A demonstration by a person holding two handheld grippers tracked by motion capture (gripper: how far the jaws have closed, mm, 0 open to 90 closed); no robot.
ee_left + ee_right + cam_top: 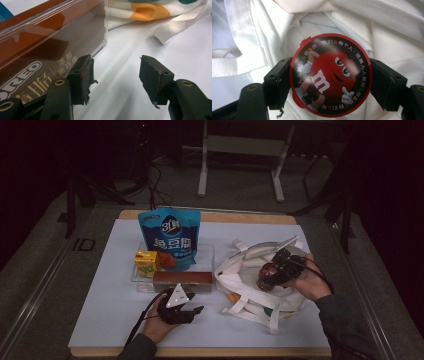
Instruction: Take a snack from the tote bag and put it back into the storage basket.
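Observation:
My right gripper (270,276) is shut on a round red candy tub (266,274) with a cartoon lid (330,75), held over the mouth of a white cloth bag (250,285). The bag's white lining (387,37) lies behind the tub. My left gripper (192,311) rests low on the white table top, jaws open with nothing between them (115,80). A brown cookie box (182,279) lies just beyond it; its left fingertip (83,77) sits close to the box's near corner (50,57).
A clear tray (137,279) holds a blue snack pouch (170,237), a yellow drink carton (147,262) and the brown box. White bag straps (270,320) trail toward the table's front edge. Dark floor and metal frame legs (202,165) lie beyond the table.

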